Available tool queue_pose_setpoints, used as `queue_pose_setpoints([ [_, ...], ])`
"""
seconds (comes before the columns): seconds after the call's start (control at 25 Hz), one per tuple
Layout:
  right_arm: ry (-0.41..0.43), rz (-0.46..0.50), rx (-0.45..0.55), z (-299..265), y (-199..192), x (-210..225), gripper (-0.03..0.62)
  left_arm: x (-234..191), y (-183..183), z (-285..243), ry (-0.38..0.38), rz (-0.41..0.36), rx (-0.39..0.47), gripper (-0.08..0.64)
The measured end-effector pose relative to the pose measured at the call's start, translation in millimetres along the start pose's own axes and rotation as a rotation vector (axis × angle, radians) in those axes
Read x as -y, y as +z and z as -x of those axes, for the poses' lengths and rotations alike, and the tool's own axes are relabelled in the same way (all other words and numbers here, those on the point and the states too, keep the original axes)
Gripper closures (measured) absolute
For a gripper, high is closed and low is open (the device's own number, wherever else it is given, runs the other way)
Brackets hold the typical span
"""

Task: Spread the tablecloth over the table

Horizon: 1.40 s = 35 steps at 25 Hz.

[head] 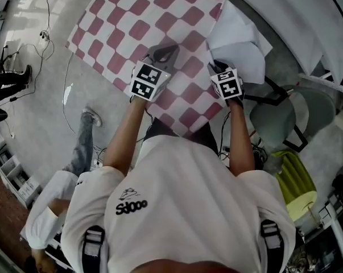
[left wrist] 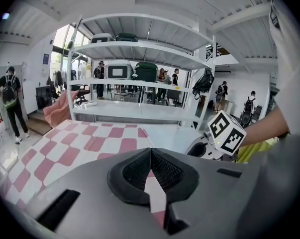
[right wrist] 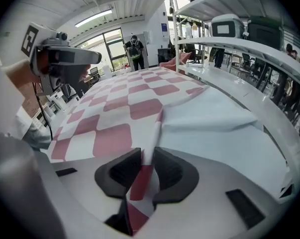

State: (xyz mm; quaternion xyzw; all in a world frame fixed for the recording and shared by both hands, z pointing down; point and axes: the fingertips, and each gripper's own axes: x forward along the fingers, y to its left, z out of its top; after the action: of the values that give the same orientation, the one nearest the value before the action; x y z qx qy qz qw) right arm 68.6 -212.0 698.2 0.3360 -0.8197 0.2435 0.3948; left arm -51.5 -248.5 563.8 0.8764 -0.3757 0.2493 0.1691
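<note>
The red-and-white checked tablecloth lies over the table, reaching away from me. Its near right corner is folded back, showing the white underside. My left gripper is at the cloth's near edge. In the left gripper view its pads are shut on a strip of the tablecloth. My right gripper is at the folded corner. In the right gripper view a pinched ridge of the tablecloth runs between its pads, which press on it. The two grippers are about a hand's width apart.
A grey chair and a yellow-green seat stand to my right. Cables trail on the floor at left. Beyond the table is a white shelf rack with cases; several people stand around, one at far left.
</note>
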Motion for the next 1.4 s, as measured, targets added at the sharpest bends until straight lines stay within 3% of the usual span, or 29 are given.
queue_pose_setpoints([
  [0.28, 0.004, 0.004, 0.004, 5.4, 0.9, 6.4, 0.565, 4.4, 5.8, -8.2, -0.014, -0.006, -0.001, 0.532],
  [0.76, -0.115, -0.065, 0.131, 71.1, 35.6, 58.3, 0.568, 26.0, 41.7, -34.3, -0.07, -0.051, 0.022, 0.532],
  [1.04, -0.21, -0.048, 0.193, 116.0, 53.7, 91.6, 0.568, 37.2, 73.8, -51.9, -0.11, -0.089, 0.051, 0.532],
  [1.4, -0.337, -0.087, 0.237, 175.3, 54.2, 179.2, 0.568, 40.8, 103.4, -75.6, -0.133, -0.117, 0.067, 0.532],
])
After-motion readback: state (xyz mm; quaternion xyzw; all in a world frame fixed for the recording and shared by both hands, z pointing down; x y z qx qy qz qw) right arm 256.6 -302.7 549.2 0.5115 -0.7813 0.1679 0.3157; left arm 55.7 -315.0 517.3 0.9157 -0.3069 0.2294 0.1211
